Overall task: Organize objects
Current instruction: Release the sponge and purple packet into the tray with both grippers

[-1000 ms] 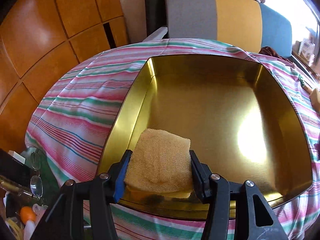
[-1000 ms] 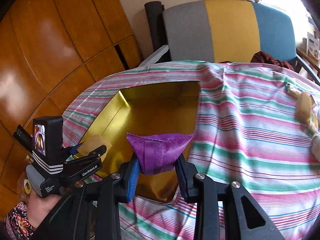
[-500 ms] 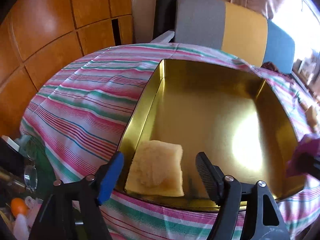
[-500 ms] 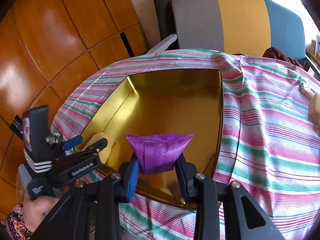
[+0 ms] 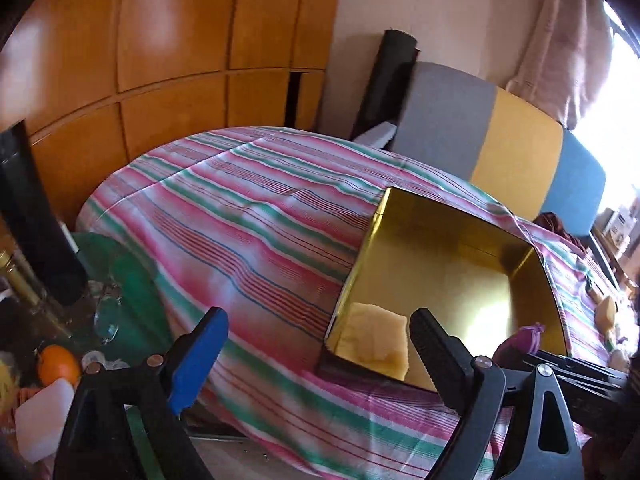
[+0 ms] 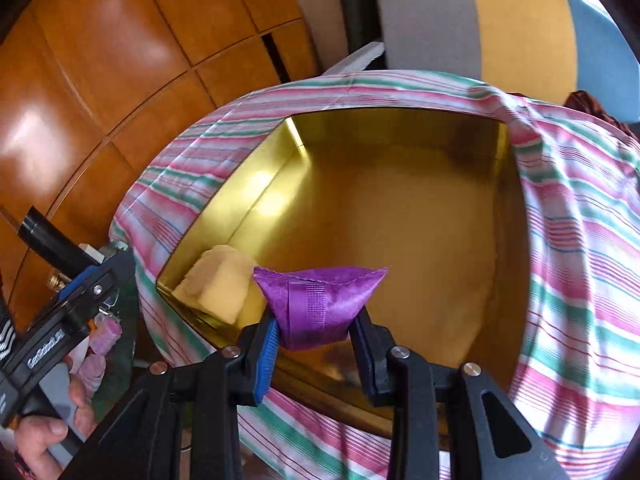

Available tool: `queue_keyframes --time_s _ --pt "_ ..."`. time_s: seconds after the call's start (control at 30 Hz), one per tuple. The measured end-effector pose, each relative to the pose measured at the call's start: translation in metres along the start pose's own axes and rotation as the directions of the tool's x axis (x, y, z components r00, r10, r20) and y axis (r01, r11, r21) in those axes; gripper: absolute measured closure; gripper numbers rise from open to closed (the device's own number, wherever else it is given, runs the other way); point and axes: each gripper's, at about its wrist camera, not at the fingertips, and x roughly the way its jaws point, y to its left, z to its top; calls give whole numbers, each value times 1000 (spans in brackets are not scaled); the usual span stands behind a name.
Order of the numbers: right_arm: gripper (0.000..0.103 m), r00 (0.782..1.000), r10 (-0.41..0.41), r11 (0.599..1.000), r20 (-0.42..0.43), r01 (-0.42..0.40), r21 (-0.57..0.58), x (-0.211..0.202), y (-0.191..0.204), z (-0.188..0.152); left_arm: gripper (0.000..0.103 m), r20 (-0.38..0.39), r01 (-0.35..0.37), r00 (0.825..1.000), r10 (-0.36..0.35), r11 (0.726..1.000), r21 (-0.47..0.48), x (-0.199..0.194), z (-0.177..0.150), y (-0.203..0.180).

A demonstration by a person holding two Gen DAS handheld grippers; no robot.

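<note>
A gold tin box (image 5: 452, 276) sits on the striped tablecloth; it also shows in the right wrist view (image 6: 400, 208). A yellow sponge (image 5: 376, 330) lies in its near left corner, also in the right wrist view (image 6: 218, 284). My left gripper (image 5: 316, 350) is open and empty, drawn back to the left of the box. My right gripper (image 6: 316, 330) is shut on a purple pouch (image 6: 320, 300) and holds it over the box's near edge. The pouch also shows in the left wrist view (image 5: 520, 342).
The striped cloth (image 5: 248, 224) covers the table. A grey, yellow and blue chair (image 5: 500, 144) stands behind it. Wooden cabinet doors (image 5: 160, 40) are at the left. Clutter with glasses (image 5: 106, 316) and an orange object (image 5: 58, 364) lies low at the left.
My left gripper opened, left the sponge in the box corner, and pulled back to the left. My right gripper carried the purple pouch over the box.
</note>
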Motion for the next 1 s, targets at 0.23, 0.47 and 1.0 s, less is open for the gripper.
queue_keyframes --time_s 0.23,0.47,1.0 --pt "60 996 52 997 -69 -48 62 24 10 9 9 -14 -26 1000 26 998 -55 -3 0 21" --pt "57 995 86 985 43 -91 143 -1 -9 12 9 -30 -25 999 23 998 -62 -1 -6 21" --pt "57 990 -75 996 117 69 60 -47 -23 5 2 -77 80 994 -77 996 37 -1 -20 -41"
